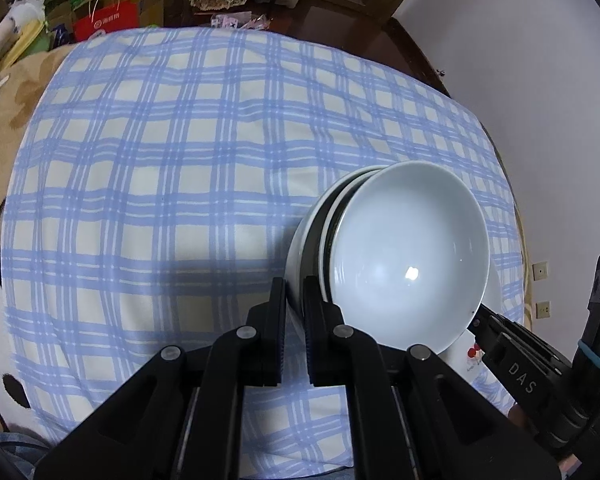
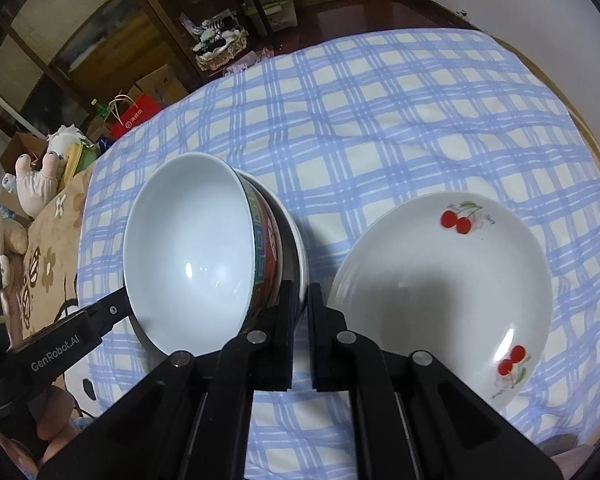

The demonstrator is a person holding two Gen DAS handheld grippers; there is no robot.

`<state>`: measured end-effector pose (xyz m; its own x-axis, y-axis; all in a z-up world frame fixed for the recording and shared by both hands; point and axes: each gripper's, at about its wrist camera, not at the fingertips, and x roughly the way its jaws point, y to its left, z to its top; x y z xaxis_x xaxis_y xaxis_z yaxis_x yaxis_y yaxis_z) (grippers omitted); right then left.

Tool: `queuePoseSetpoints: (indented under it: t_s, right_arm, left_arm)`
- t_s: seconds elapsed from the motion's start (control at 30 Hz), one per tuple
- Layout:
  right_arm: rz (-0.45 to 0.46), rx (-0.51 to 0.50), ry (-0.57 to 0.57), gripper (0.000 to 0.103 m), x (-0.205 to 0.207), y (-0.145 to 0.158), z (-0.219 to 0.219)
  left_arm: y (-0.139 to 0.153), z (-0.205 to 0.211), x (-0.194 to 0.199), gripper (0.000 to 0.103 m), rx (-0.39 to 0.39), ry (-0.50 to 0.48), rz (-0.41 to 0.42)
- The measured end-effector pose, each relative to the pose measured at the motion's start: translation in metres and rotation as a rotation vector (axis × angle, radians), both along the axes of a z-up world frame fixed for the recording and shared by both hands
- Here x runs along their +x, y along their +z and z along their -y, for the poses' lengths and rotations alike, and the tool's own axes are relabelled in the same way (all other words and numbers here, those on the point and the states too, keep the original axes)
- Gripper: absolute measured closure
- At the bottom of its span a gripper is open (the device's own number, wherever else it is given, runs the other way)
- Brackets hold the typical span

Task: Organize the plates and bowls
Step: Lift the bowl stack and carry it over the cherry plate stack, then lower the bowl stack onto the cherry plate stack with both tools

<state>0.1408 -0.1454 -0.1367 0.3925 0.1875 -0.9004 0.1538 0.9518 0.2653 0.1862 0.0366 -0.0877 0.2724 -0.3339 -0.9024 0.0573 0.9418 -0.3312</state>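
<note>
A stack of nested bowls (image 1: 408, 256) hangs tilted over the blue checked cloth. Its top bowl is white inside, with a red patterned outer wall (image 2: 266, 256). My left gripper (image 1: 295, 286) is shut on the white rim of the lowest bowl at the stack's left side. My right gripper (image 2: 300, 290) is shut on the same rim (image 2: 300, 248) at the opposite side. Each gripper shows in the other's view: the right gripper (image 1: 482, 314) low on the right, the left gripper (image 2: 118, 306) low on the left. A white plate with cherry prints (image 2: 440, 280) lies on the cloth to the right of the stack.
The blue checked cloth (image 1: 160, 180) covers a round table with a dark wood edge (image 1: 412, 48). A beige flowered cloth (image 2: 48, 256) lies to the left. A red paper bag (image 1: 104, 20), boxes, stuffed toys (image 2: 40, 176) and shelves stand beyond the table.
</note>
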Motion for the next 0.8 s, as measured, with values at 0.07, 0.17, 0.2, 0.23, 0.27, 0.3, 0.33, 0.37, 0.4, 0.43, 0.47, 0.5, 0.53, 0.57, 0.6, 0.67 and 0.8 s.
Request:
queuePoseSetpoints:
  t_s: [0.07, 0.17, 0.2, 0.23, 0.27, 0.3, 0.33, 0.37, 0.4, 0.43, 0.47, 0.5, 0.53, 0.57, 0.6, 0.67, 0.8]
  right_arm:
    - [0.006, -0.002, -0.007, 0.096, -0.004, 0.005, 0.005]
    - [0.018, 0.001, -0.027, 0.096, -0.011, 0.012, 0.017]
    - [0.022, 0.001, -0.033, 0.096, -0.013, 0.014, 0.021]
    - [0.028, -0.004, -0.041, 0.096, -0.017, 0.017, 0.027]
    - [0.030, -0.005, -0.049, 0.096, -0.019, 0.019, 0.031]
    - [0.032, -0.009, -0.055, 0.096, -0.021, 0.020, 0.036]
    - [0.033, -0.017, -0.064, 0.096, -0.024, 0.022, 0.043]
    - [0.034, -0.020, -0.071, 0.096, -0.026, 0.022, 0.048]
    - [0.033, -0.024, -0.078, 0.096, -0.028, 0.023, 0.053]
    - [0.029, -0.025, -0.092, 0.096, -0.032, 0.022, 0.061]
    - [0.027, -0.028, -0.098, 0.096, -0.034, 0.022, 0.067]
    - [0.024, -0.029, -0.106, 0.096, -0.037, 0.021, 0.072]
    - [0.019, -0.030, -0.118, 0.096, -0.041, 0.020, 0.081]
    - [0.015, -0.034, -0.122, 0.096, -0.044, 0.019, 0.086]
    - [0.009, -0.033, -0.132, 0.096, -0.047, 0.017, 0.091]
    - [-0.004, -0.036, -0.148, 0.096, -0.053, 0.012, 0.104]
    - [-0.027, -0.041, -0.180, 0.096, -0.062, 0.005, 0.126]
  left_arm:
    - [0.006, 0.007, -0.002, 0.096, 0.006, -0.008, 0.009]
    - [0.016, 0.020, -0.006, 0.096, 0.013, -0.024, 0.027]
    - [0.018, 0.025, -0.007, 0.096, 0.013, -0.031, 0.032]
    - [0.021, 0.032, -0.007, 0.096, 0.014, -0.039, 0.036]
    - [0.023, 0.038, -0.009, 0.096, 0.012, -0.044, 0.039]
    - [0.025, 0.043, -0.010, 0.096, 0.014, -0.053, 0.042]
    - [0.026, 0.049, -0.011, 0.096, 0.012, -0.058, 0.043]
    - [0.027, 0.056, -0.013, 0.096, 0.008, -0.064, 0.042]
    - [0.027, 0.062, -0.014, 0.096, 0.008, -0.073, 0.042]
    - [0.026, 0.068, -0.016, 0.096, 0.006, -0.079, 0.039]
    - [0.025, 0.077, -0.018, 0.096, 0.005, -0.091, 0.037]
    - [0.024, 0.083, -0.020, 0.096, 0.006, -0.099, 0.033]
    - [0.022, 0.092, -0.021, 0.096, 0.007, -0.110, 0.025]
    - [0.021, 0.097, -0.023, 0.096, 0.008, -0.117, 0.022]
    - [0.018, 0.105, -0.024, 0.096, 0.008, -0.127, 0.015]
    - [0.015, 0.119, -0.028, 0.096, 0.017, -0.146, 0.008]
    - [0.003, 0.142, -0.035, 0.096, 0.026, -0.181, -0.021]
